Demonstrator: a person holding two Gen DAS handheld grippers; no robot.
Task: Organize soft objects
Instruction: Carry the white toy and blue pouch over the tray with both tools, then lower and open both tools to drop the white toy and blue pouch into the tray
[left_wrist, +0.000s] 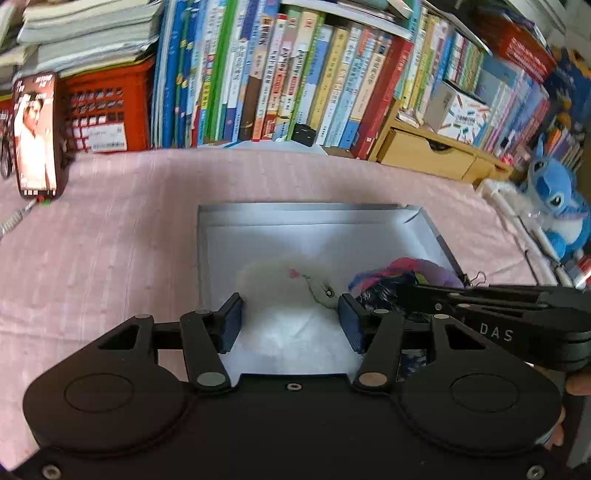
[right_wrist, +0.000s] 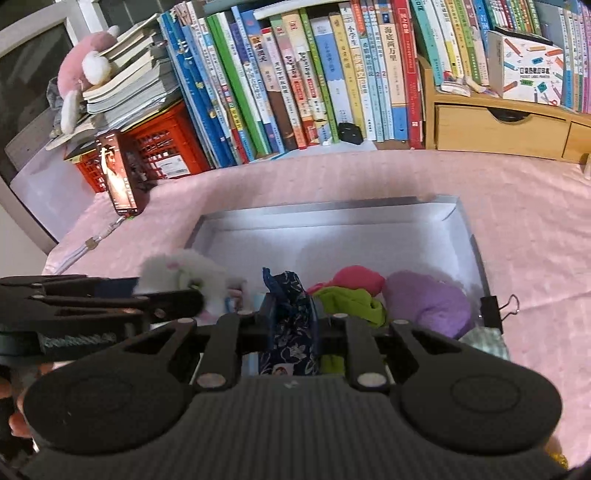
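Note:
A shallow grey box (left_wrist: 314, 214) (right_wrist: 325, 212) lies on the pink cloth. In it are a white plush toy (left_wrist: 284, 291) (right_wrist: 192, 275), a dark blue floral cloth (right_wrist: 291, 314) (left_wrist: 384, 291), a pink piece (right_wrist: 356, 278), a green piece (right_wrist: 351, 301) and a purple piece (right_wrist: 428, 299). My left gripper (left_wrist: 291, 321) is open, its pads either side of the white plush, over the box's left part. My right gripper (right_wrist: 291, 325) is shut on the blue floral cloth, holding it upright over the box's near edge.
A row of books (left_wrist: 288, 74) and a red crate (left_wrist: 107, 107) stand behind. A phone (left_wrist: 35, 136) is propped at the left. A wooden drawer unit (right_wrist: 498, 125) and a blue plush (left_wrist: 557, 199) are at the right. A binder clip (right_wrist: 496, 310) grips the box's right wall.

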